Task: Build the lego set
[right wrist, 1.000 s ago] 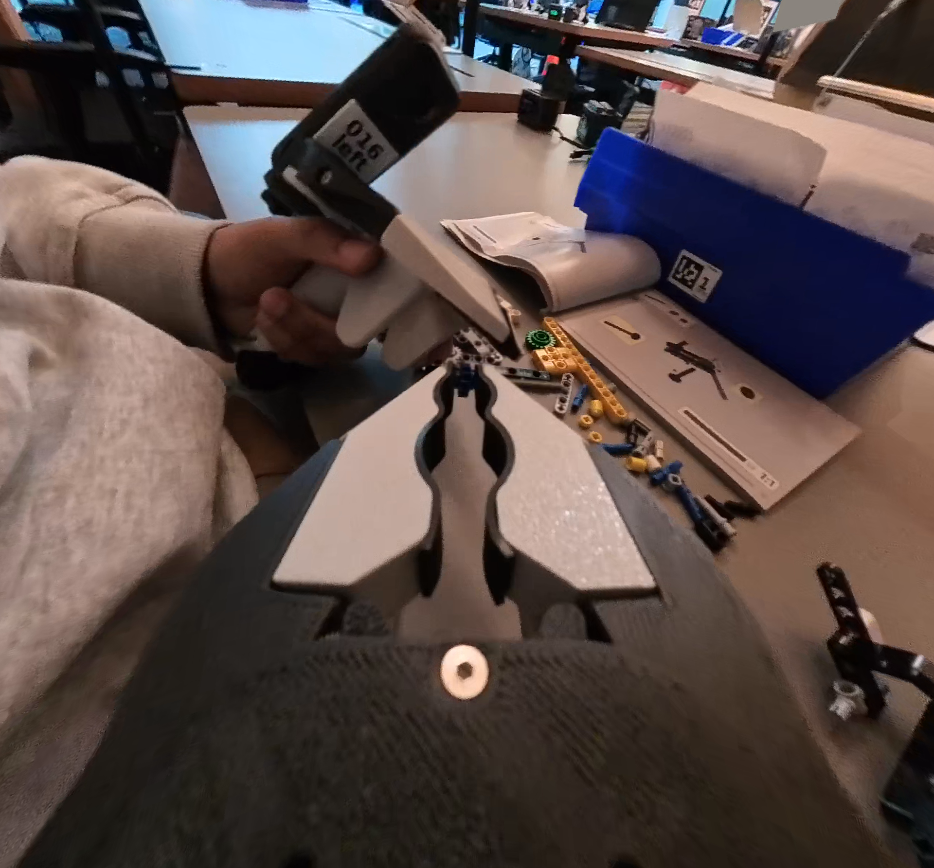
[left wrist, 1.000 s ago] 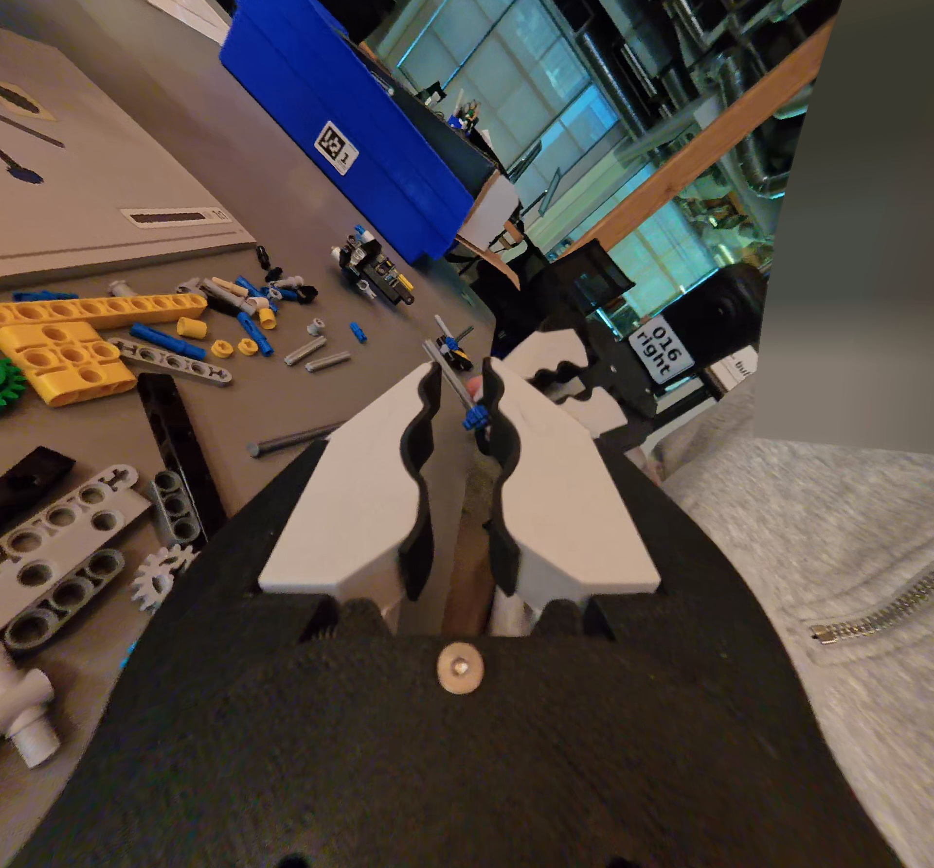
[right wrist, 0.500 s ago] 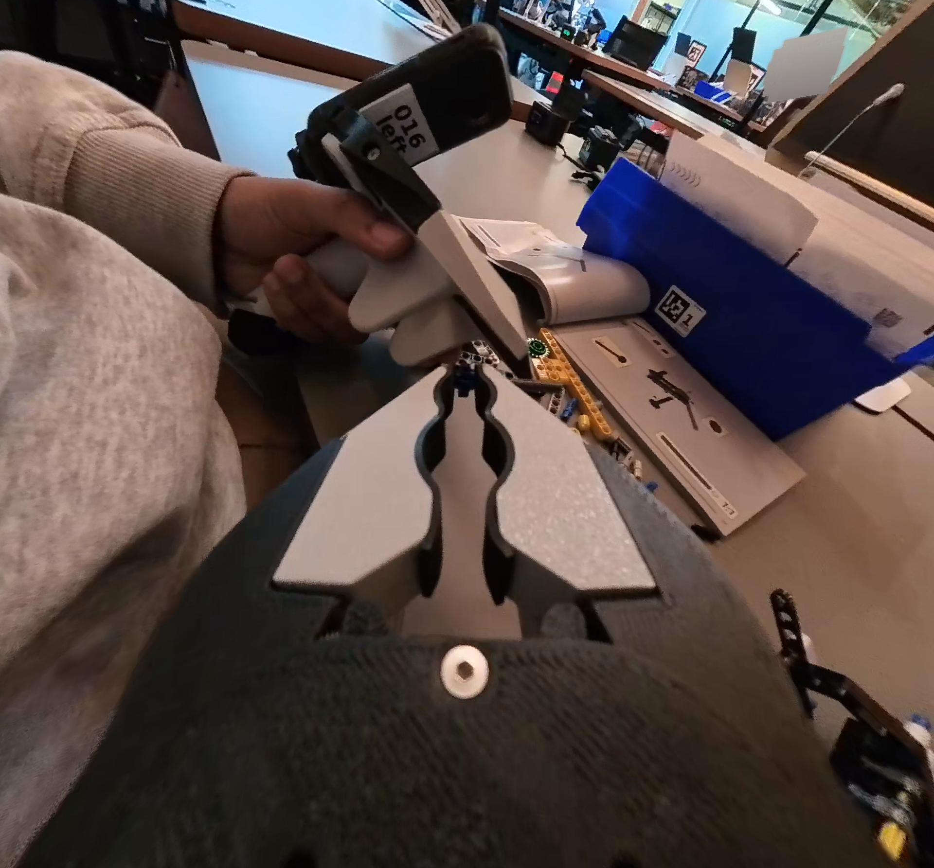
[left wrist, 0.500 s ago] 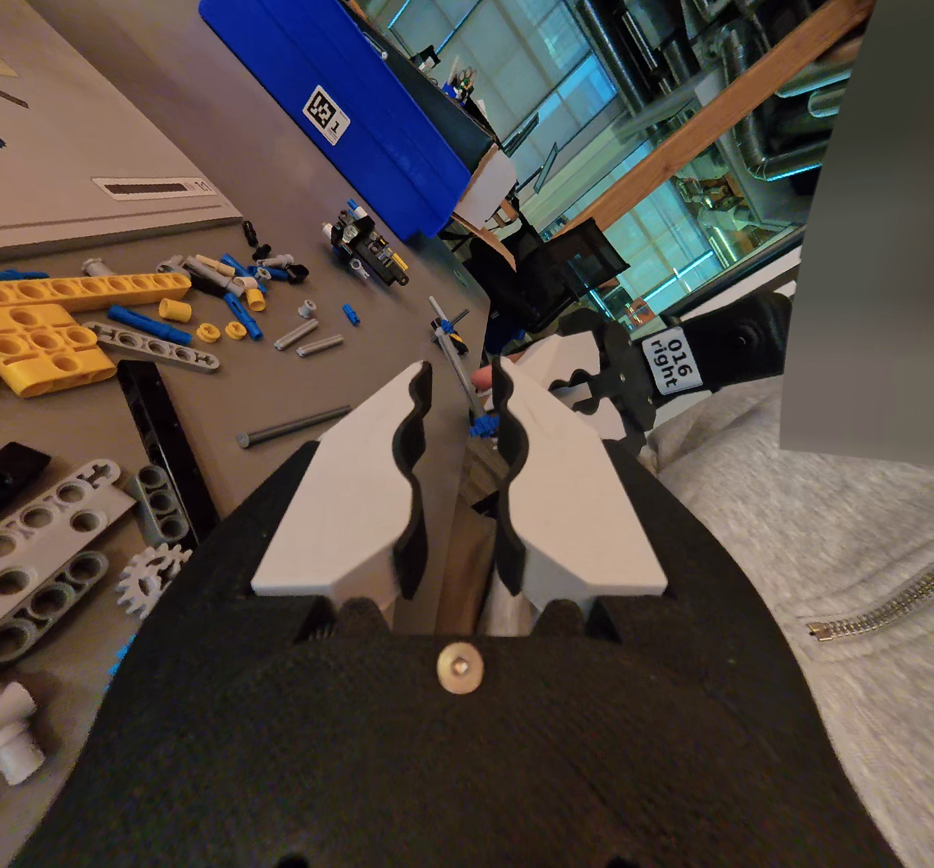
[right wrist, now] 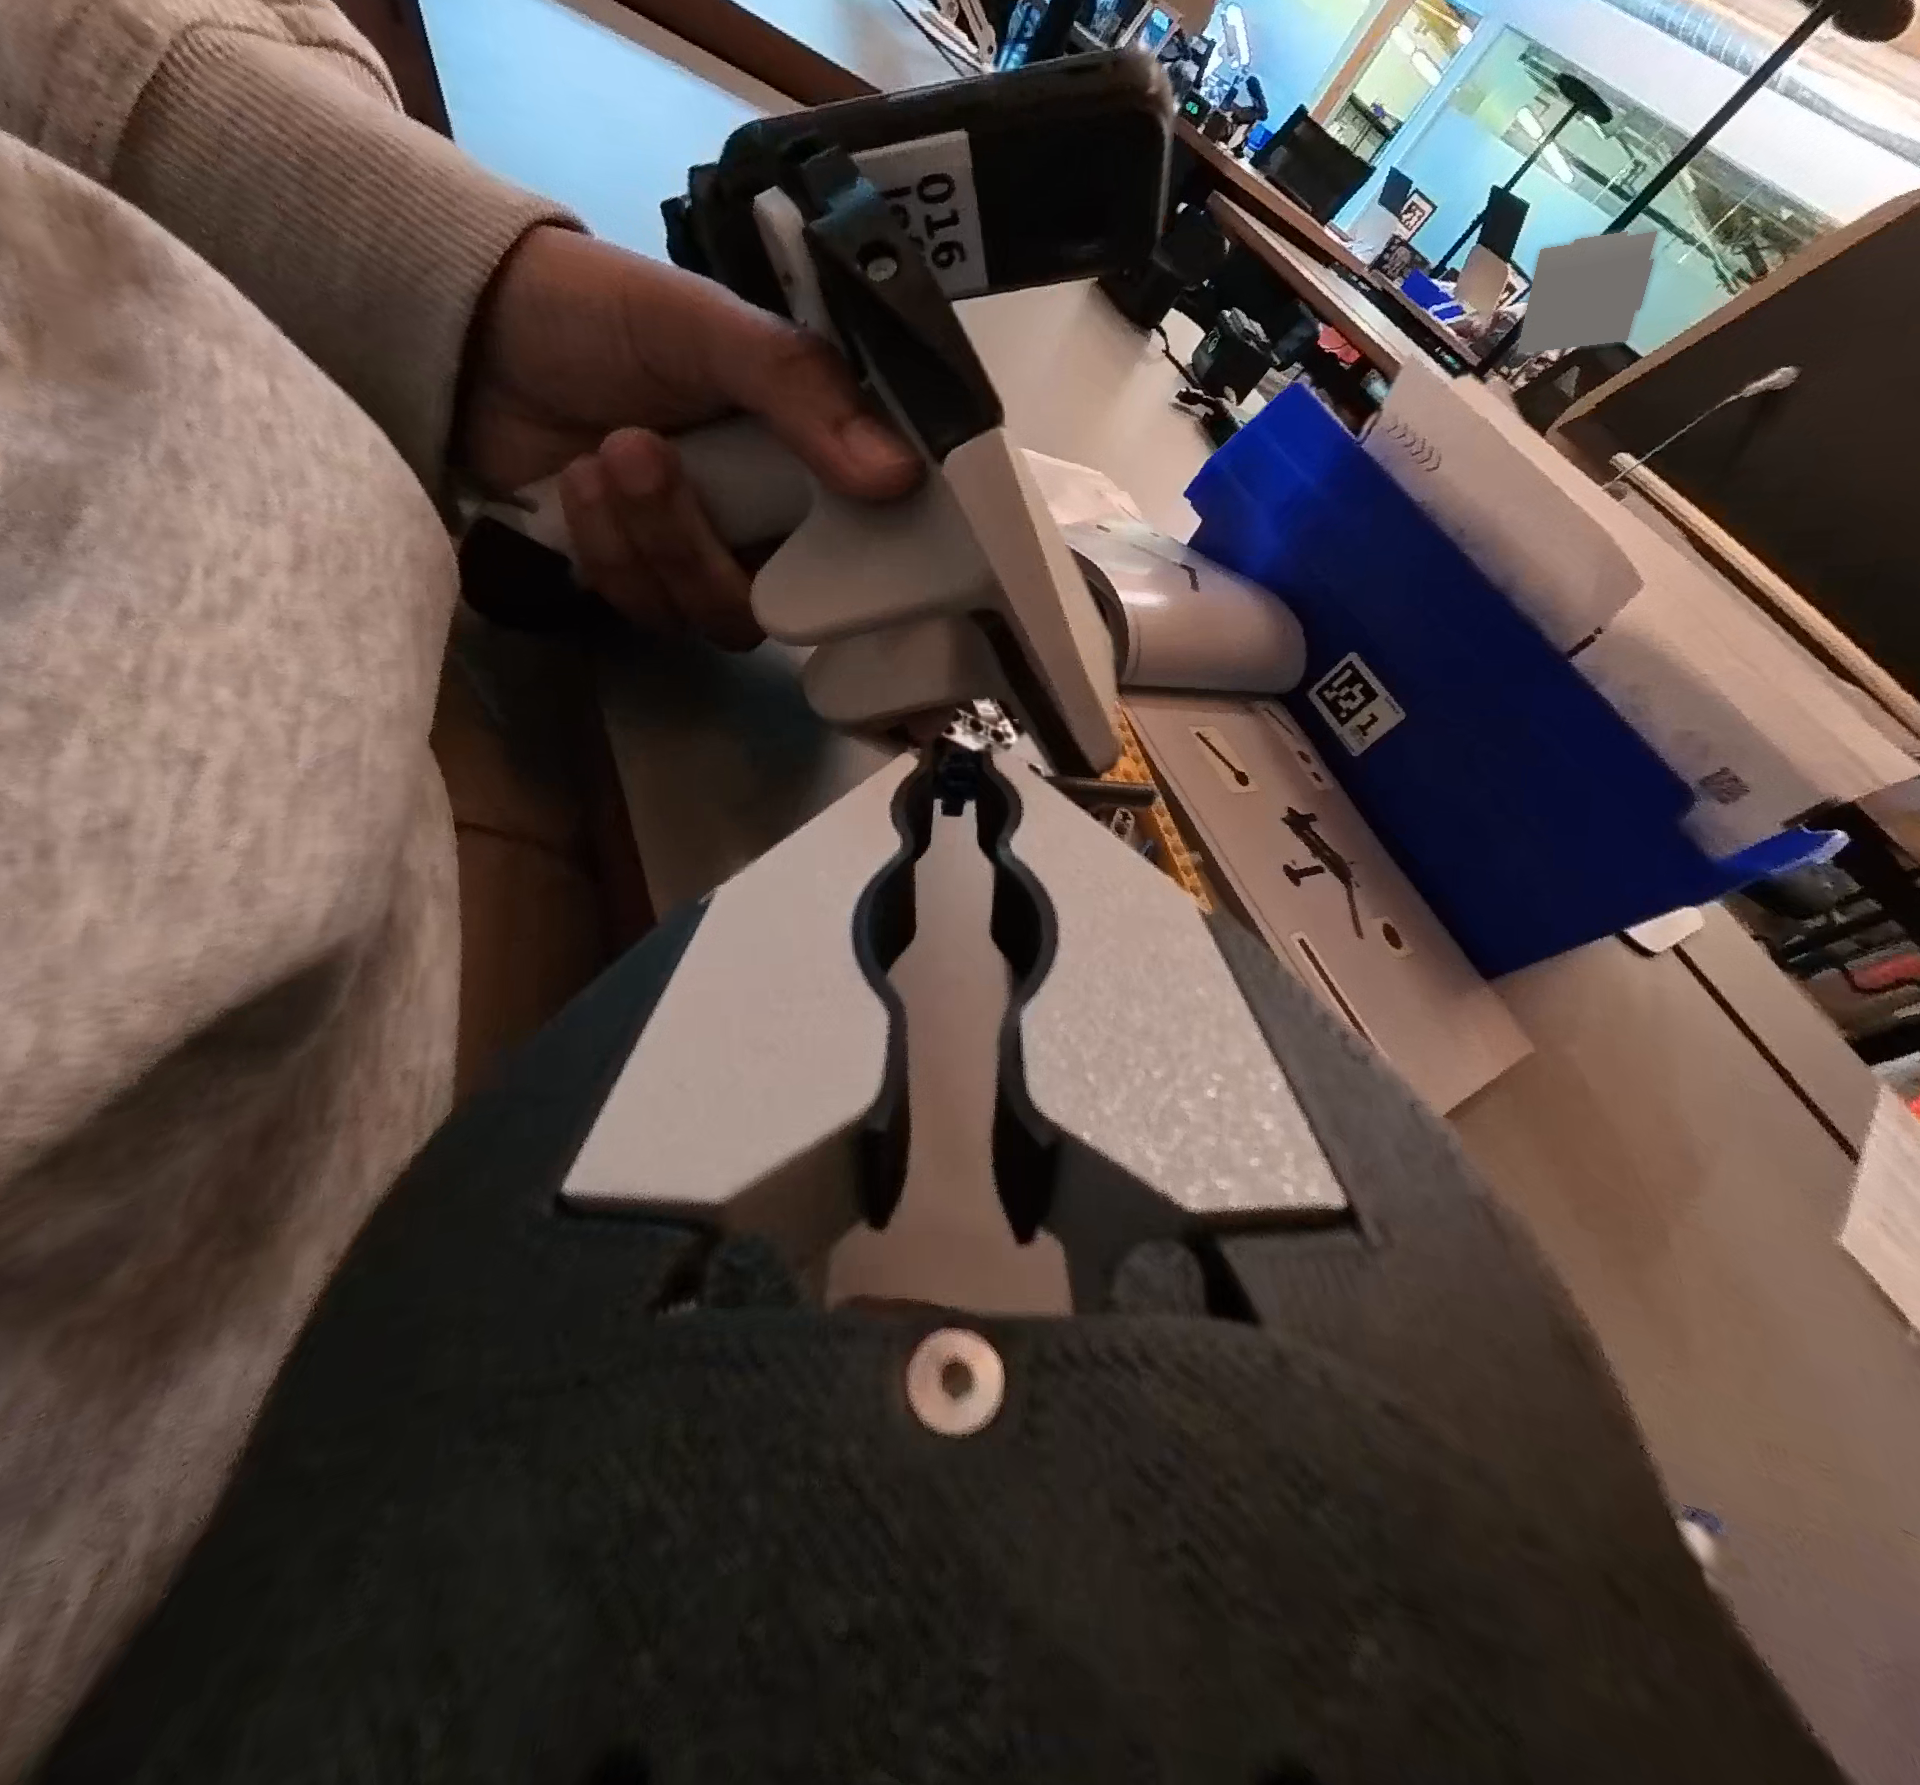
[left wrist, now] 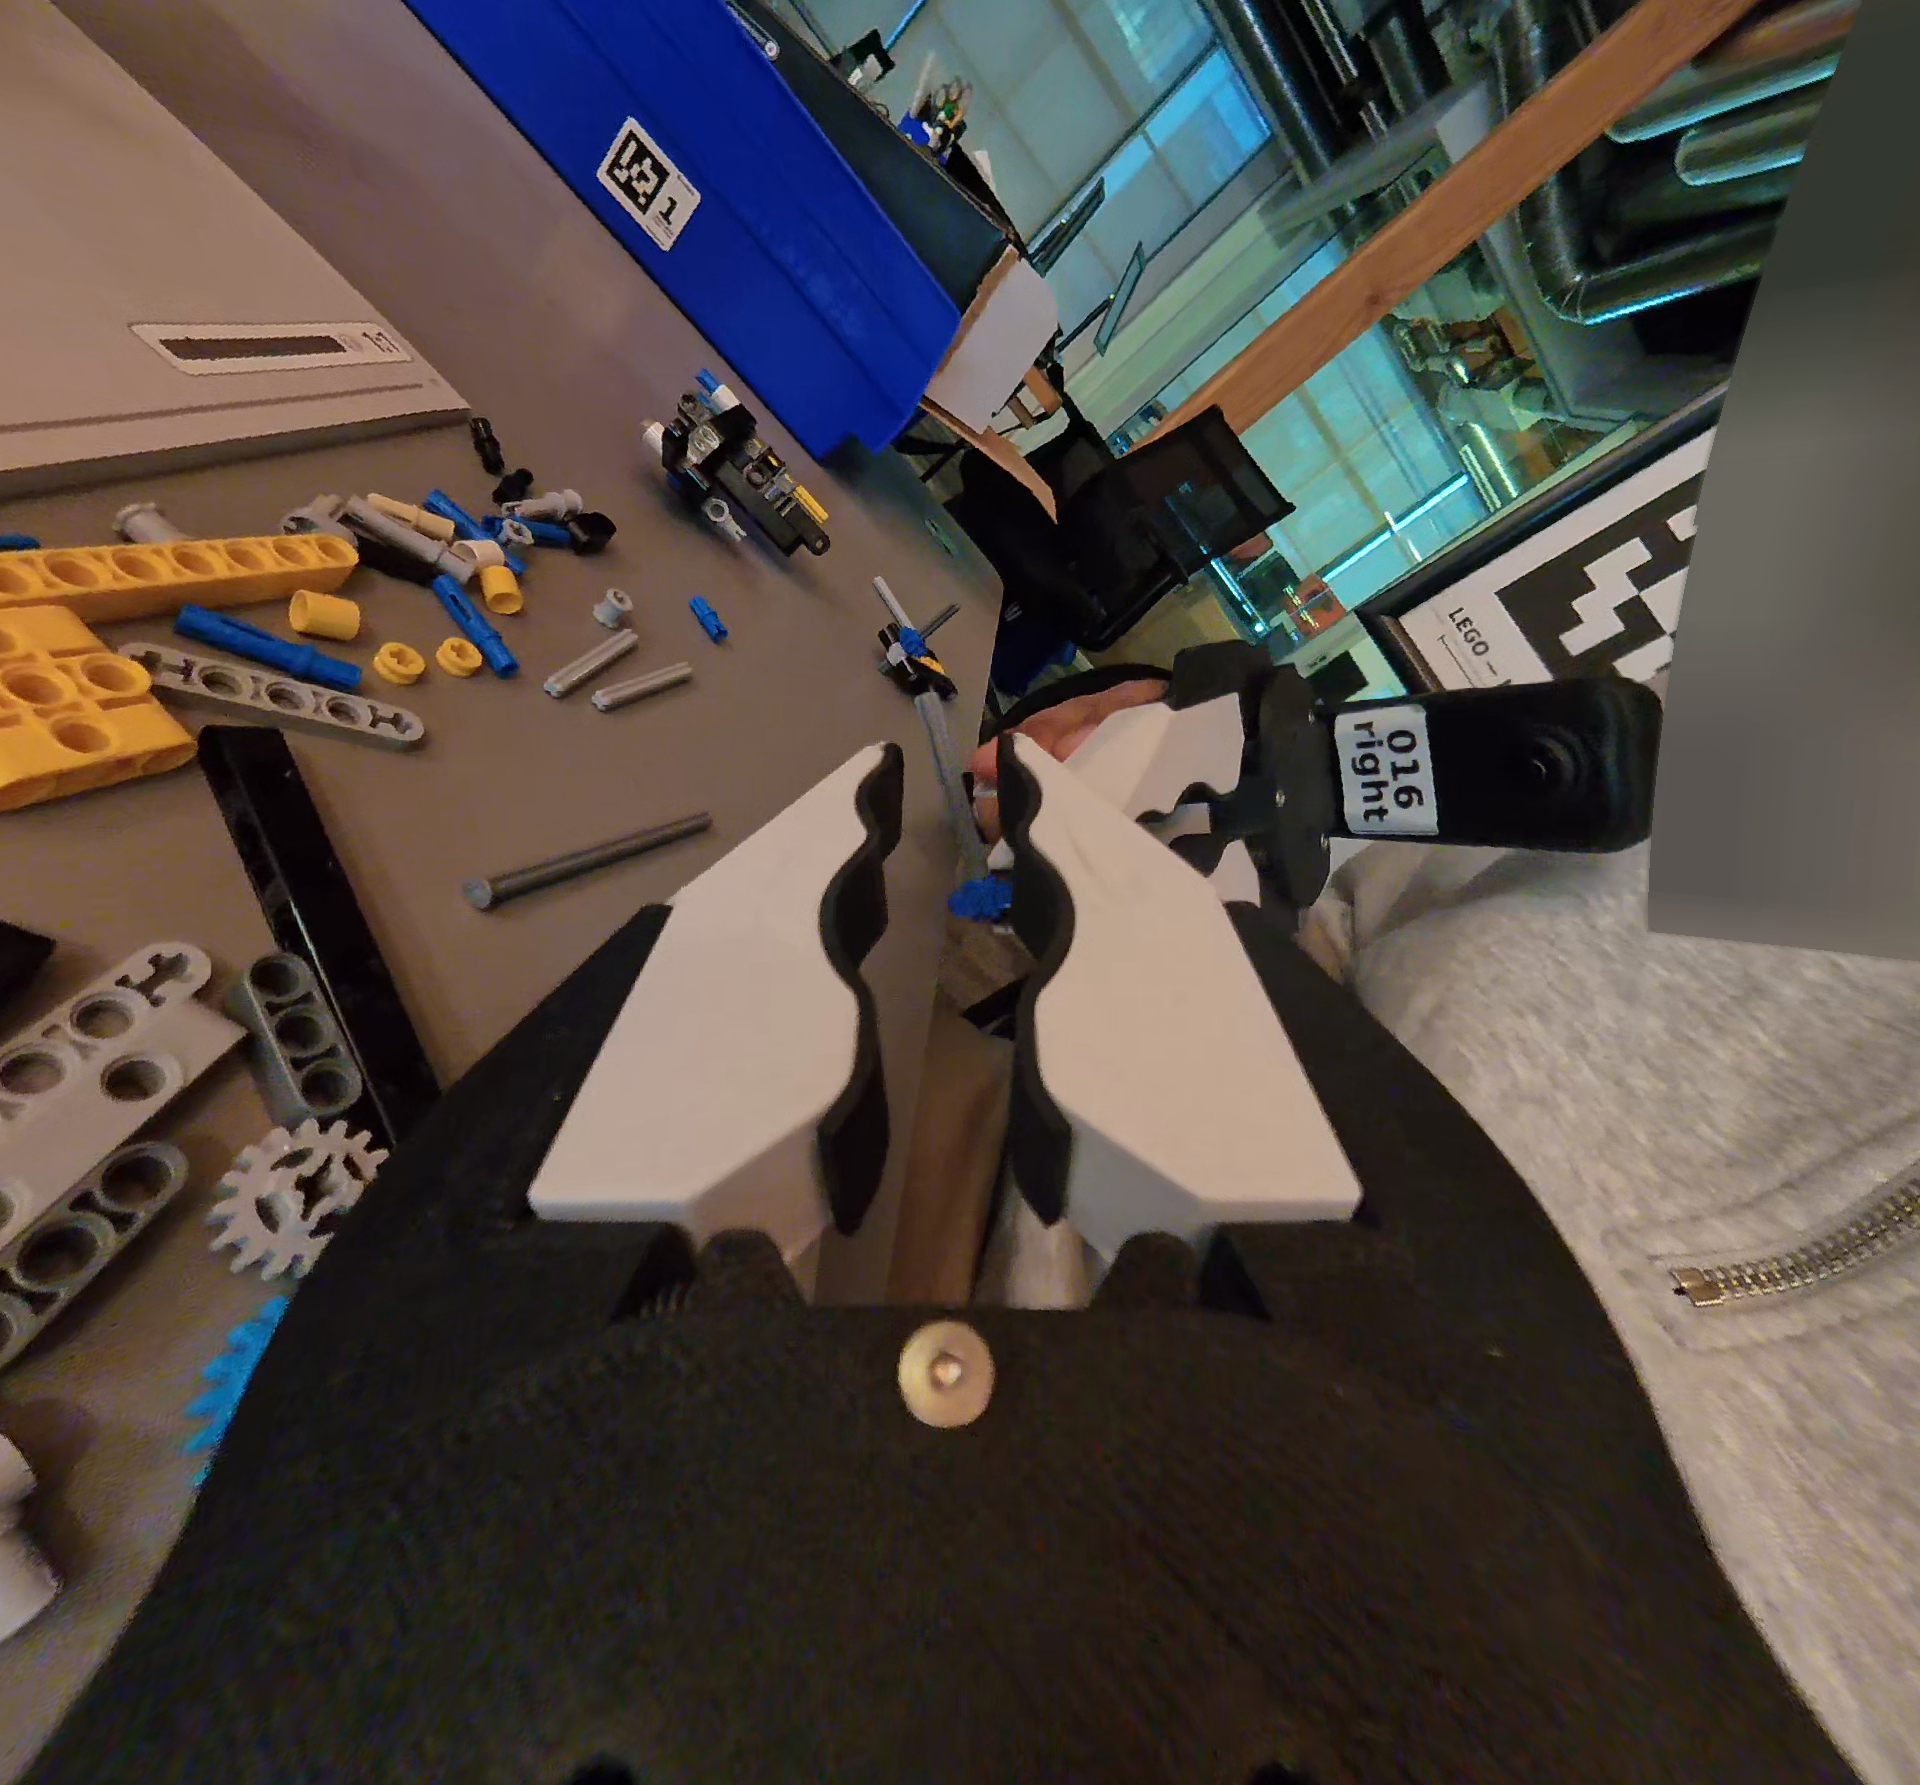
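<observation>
In the left wrist view a thin grey axle (left wrist: 940,738) stands between the jaws of my left gripper (left wrist: 951,759). It has a blue piece (left wrist: 977,896) at its near end and a black, blue and yellow connector (left wrist: 912,665) at its far end. The jaws stand a little apart and do not clamp it. In the right wrist view my right gripper (right wrist: 951,769) is shut on the small blue piece (right wrist: 951,779). The left gripper (right wrist: 987,743) meets it tip to tip, held in a hand (right wrist: 644,405). The right gripper's black body (left wrist: 1455,779) shows at the right.
Loose parts lie on the grey table (left wrist: 727,748): yellow beams (left wrist: 156,572), a long black beam (left wrist: 301,883), a grey axle (left wrist: 587,860), a pale gear (left wrist: 291,1195), a small black assembly (left wrist: 743,473). A blue bin (left wrist: 675,125) and an instruction booklet (right wrist: 1351,904) stand behind. Only a small space, under 4 cm, lies between the two pairs of fingers. The pale gear (left wrist: 291,1195) is about 11 cm from both grippers' fingertips.
Both grippers have tilted and shifted while staying tip to tip. The right gripper's body now shows farther right. The axle stays between the left jaws and the right gripper stays shut.
</observation>
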